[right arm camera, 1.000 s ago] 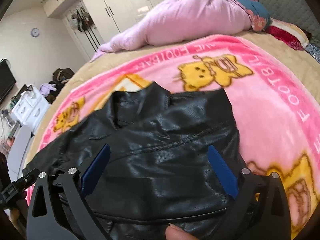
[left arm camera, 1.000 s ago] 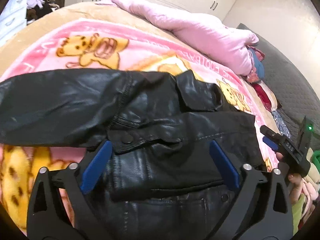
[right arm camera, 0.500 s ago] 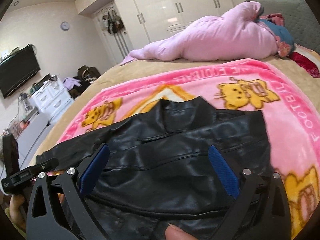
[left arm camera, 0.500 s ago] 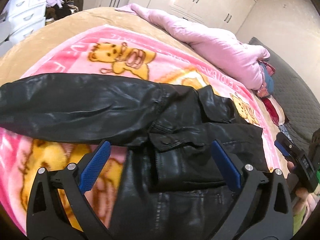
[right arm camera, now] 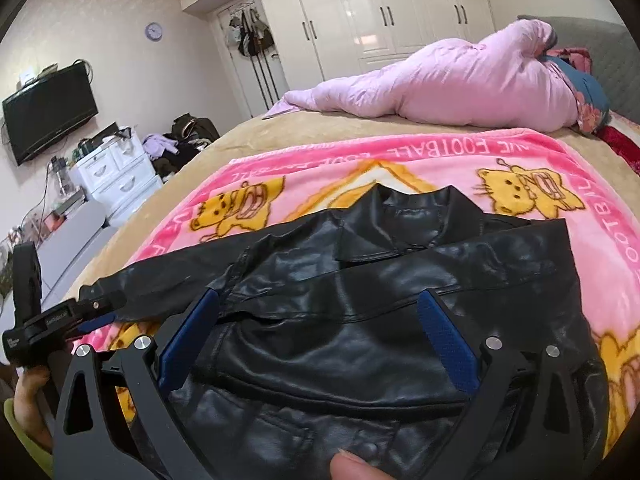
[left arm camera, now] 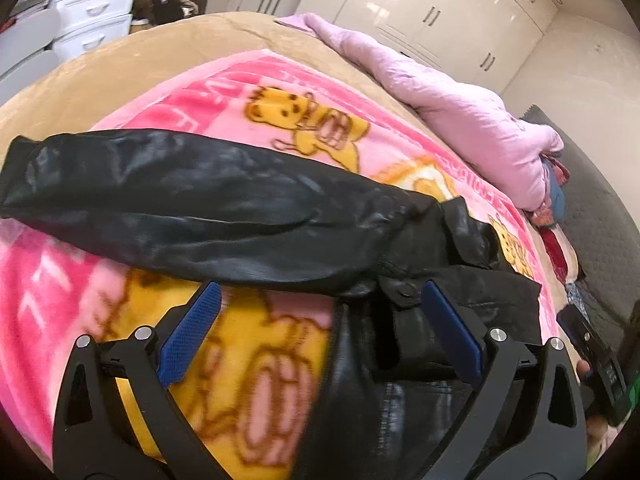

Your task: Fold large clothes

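Observation:
A black leather jacket (right arm camera: 360, 300) lies on a pink cartoon blanket (right arm camera: 520, 156) spread over a bed. Its right side is folded over the body. One long sleeve (left arm camera: 192, 200) stretches out to the left across the blanket. My left gripper (left arm camera: 318, 328) hovers open over the armpit area, where the sleeve meets the body, holding nothing. My right gripper (right arm camera: 316, 336) hangs open above the jacket's chest with nothing between its blue pads. The left gripper (right arm camera: 92, 312) also shows at the left edge of the right wrist view, near the sleeve's cuff end.
A rolled pink duvet (right arm camera: 460, 84) lies along the far side of the bed. White drawers (right arm camera: 116, 176), piled clothes and a wall TV (right arm camera: 48, 112) stand beyond the bed's left side. White wardrobes (right arm camera: 380, 12) line the back wall. A fingertip (right arm camera: 352, 466) shows at the bottom.
The left gripper has swung left, from over the jacket's chest to the sleeve's root and the blanket. The right gripper has tilted up and drawn back a little. Both stay open.

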{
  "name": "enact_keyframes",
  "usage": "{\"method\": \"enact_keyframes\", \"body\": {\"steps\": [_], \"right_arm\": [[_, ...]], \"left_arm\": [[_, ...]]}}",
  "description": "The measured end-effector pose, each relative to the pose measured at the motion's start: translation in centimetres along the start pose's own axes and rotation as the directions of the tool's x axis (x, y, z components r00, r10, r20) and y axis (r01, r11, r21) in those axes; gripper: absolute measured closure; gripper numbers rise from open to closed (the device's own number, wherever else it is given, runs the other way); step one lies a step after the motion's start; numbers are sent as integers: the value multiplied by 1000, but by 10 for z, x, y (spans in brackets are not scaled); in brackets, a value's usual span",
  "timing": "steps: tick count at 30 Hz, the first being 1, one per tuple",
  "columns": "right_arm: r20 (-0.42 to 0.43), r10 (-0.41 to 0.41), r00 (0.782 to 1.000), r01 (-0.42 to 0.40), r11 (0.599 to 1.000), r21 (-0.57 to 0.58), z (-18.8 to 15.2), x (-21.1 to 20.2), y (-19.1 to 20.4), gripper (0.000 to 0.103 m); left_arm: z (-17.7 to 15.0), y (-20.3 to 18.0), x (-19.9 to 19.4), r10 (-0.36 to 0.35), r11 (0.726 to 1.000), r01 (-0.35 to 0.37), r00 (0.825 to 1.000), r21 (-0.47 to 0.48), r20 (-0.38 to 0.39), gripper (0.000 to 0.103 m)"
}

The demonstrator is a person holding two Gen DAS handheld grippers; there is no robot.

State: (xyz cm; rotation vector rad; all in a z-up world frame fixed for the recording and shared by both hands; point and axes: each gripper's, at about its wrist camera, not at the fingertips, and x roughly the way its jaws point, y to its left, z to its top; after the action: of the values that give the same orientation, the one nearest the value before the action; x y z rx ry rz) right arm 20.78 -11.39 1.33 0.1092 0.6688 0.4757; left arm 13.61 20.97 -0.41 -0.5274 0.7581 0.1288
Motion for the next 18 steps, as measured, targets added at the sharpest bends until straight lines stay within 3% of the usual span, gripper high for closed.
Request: {"method": "enact_keyframes", "body": {"steps": [9, 18], "right_arm": [[-28, 43, 999, -44, 999, -16, -1, 7, 46, 4], [-90, 79, 993, -88, 990, -106, -20, 23, 101, 4]], "left_arm": [[5, 45, -14, 0, 995, 3, 1000, -100, 28, 10], [8, 89, -20, 7, 979, 5, 998, -203, 58, 10]]}}
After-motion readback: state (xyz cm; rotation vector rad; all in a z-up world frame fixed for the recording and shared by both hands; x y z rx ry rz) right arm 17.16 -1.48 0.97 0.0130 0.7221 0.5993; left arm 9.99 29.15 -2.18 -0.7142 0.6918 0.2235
